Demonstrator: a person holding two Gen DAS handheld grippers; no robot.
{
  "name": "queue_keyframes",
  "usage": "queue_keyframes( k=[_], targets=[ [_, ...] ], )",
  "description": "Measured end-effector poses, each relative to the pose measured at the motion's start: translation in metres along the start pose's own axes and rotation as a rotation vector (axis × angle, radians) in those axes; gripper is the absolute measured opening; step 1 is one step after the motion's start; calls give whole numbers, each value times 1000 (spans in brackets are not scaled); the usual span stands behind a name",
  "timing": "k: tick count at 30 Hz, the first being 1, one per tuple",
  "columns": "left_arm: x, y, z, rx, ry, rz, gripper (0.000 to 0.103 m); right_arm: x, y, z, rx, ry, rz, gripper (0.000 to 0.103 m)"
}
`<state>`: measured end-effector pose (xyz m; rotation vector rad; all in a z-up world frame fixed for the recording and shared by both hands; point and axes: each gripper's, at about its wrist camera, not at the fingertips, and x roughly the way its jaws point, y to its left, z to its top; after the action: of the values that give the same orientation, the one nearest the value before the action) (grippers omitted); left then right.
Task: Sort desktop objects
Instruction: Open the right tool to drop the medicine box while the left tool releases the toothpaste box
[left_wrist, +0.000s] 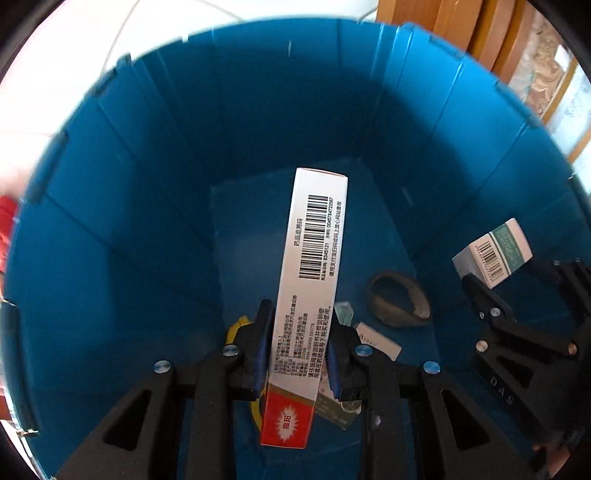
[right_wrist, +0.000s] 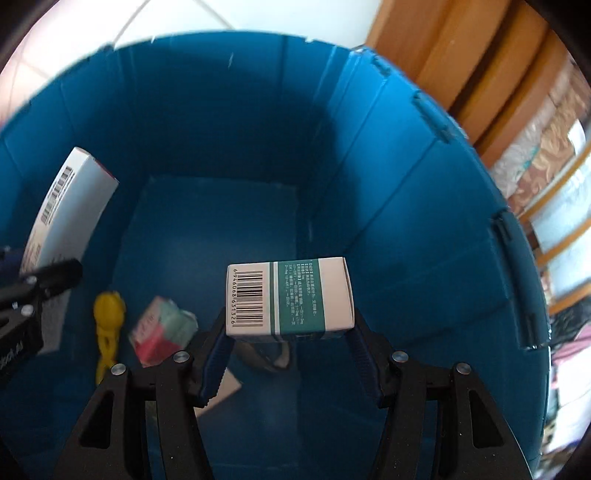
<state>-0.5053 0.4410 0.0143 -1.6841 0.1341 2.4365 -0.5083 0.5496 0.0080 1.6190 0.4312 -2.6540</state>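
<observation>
Both grippers hang inside a deep blue bin (left_wrist: 147, 184). My left gripper (left_wrist: 301, 350) is shut on a long white box with a barcode and a red end (left_wrist: 314, 258), held above the bin floor. My right gripper (right_wrist: 290, 354) is shut on a small white and green box with a barcode (right_wrist: 291, 299), also held above the floor. The small box and right gripper show at the right of the left wrist view (left_wrist: 493, 251). The long box shows at the left of the right wrist view (right_wrist: 70, 206).
On the bin floor lie a yellow toy (right_wrist: 107, 328), a pink and green packet (right_wrist: 162, 326), a brown curved object (left_wrist: 399, 299) and a small white card (left_wrist: 378, 339). The blue walls (right_wrist: 406, 184) rise on all sides. Wooden furniture (right_wrist: 461, 48) stands beyond the bin.
</observation>
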Motion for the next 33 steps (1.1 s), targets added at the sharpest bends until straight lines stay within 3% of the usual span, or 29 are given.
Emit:
queue_keyframes(
  k=[11,13,17,19,21,25,33],
  targets=[
    [12,15,-16,-59,92,-38,25,15,0,-5,-55,62,7,63],
    [12,18,-19,-69,100,-42,25,15,1,-4,-57,66,10,78],
    [10,20,-24,-75,115,-96,25,15,2,-3,-57,64,16,84],
    [12,11,-23,-69,134,-132,32,15,2,-2,-58,67,18,85],
    [14,9,-27,-57,156,-134,65,16,2,-3,-57,69,21,85],
    [6,8,-29,-41,122,-81,68,11,0,0,-53,69,22,88],
    [18,6,4,-28,100,-30,68,8,2,0,-57,61,32,91]
  ],
)
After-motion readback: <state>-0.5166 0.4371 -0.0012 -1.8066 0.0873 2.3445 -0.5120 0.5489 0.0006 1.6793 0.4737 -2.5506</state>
